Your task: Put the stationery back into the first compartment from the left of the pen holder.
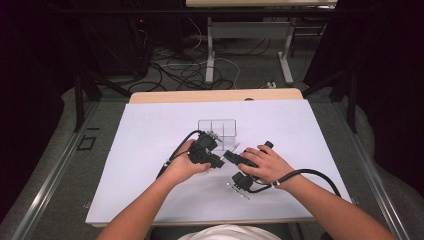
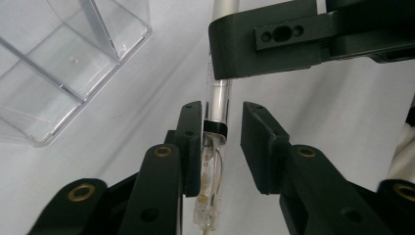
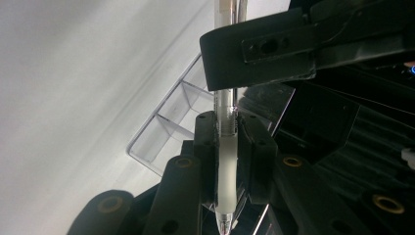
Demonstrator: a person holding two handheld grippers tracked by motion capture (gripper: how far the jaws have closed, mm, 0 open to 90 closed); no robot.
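A clear-barrelled pen is pinched between the jaws of my right gripper, which is shut on its frosted grip section. My left gripper straddles the pen's other end. The barrel rests against one pad while a gap shows at the other pad, so it is open. In the high view both grippers meet at the table's middle, left gripper facing right gripper, each in a hand. The right gripper's jaw crosses the pen farther up in the left gripper view.
A clear plastic box with divided compartments stands just beyond the grippers on the white sheet, also near the left gripper. Behind the table lie cables and desk legs on the floor.
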